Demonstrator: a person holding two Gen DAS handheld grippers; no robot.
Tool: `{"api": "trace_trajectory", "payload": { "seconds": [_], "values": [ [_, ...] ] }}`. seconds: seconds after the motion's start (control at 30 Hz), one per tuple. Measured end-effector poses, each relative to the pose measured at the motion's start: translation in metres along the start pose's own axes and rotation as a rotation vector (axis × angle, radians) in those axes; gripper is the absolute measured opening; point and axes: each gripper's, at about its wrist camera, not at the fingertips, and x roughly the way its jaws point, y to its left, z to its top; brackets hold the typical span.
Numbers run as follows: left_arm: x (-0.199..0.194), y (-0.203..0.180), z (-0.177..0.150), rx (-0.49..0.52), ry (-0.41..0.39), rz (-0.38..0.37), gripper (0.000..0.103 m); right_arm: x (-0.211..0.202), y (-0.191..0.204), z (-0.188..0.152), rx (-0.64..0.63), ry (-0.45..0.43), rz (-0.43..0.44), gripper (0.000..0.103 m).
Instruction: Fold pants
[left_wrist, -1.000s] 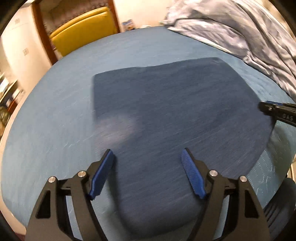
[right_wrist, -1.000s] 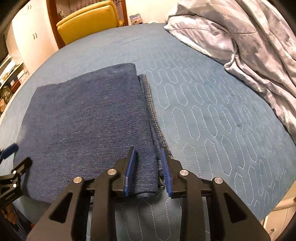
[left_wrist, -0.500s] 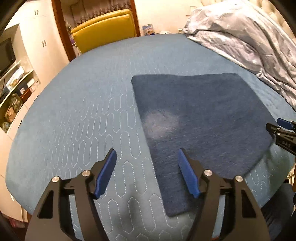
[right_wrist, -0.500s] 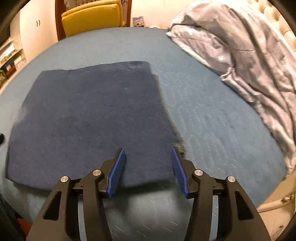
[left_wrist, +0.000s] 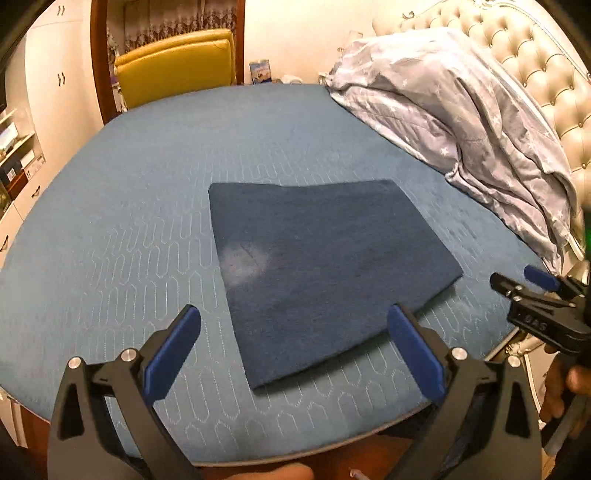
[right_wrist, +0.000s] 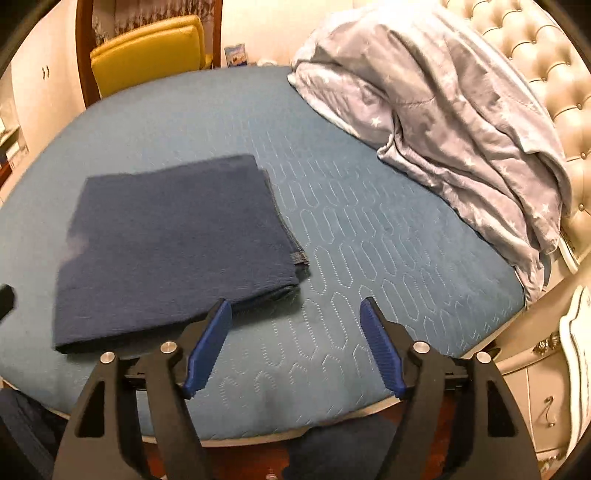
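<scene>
The dark blue pants (left_wrist: 321, 266) lie folded into a flat rectangle on the blue quilted bed (left_wrist: 147, 184); they also show in the right wrist view (right_wrist: 173, 243), with stacked edges at their right corner. A pale faded patch marks the top layer. My left gripper (left_wrist: 295, 350) is open and empty, held back above the pants' near edge. My right gripper (right_wrist: 295, 347) is open and empty, held back off the pants' right corner; it also shows at the right in the left wrist view (left_wrist: 532, 291).
A crumpled grey star-print duvet (right_wrist: 443, 122) lies at the back right against a tufted cream headboard (right_wrist: 546, 55). A yellow chair (left_wrist: 177, 62) stands behind the bed. A white nightstand (right_wrist: 554, 387) stands at the right. The bed's front edge (left_wrist: 295, 446) is close below both grippers.
Both grippers have pulled back and up from the pants. The right gripper, shut on the pants' corner a second ago, has opened and let go. The pants lie still.
</scene>
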Motion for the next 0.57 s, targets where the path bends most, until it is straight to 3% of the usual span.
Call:
{"api": "trace_trajectory", "payload": {
  "seconds": [0.27, 0.57],
  "values": [
    [-0.01, -0.006, 0.001, 0.007, -0.037, 0.01, 0.101, -0.021, 0.007, 0.005, -0.001, -0.037, 0.014, 0.069],
    [-0.01, -0.013, 0.004, 0.031, -0.028, -0.001, 0.101, -0.017, 0.004, 0.004, 0.002, -0.032, 0.016, 0.069]
  ]
}}
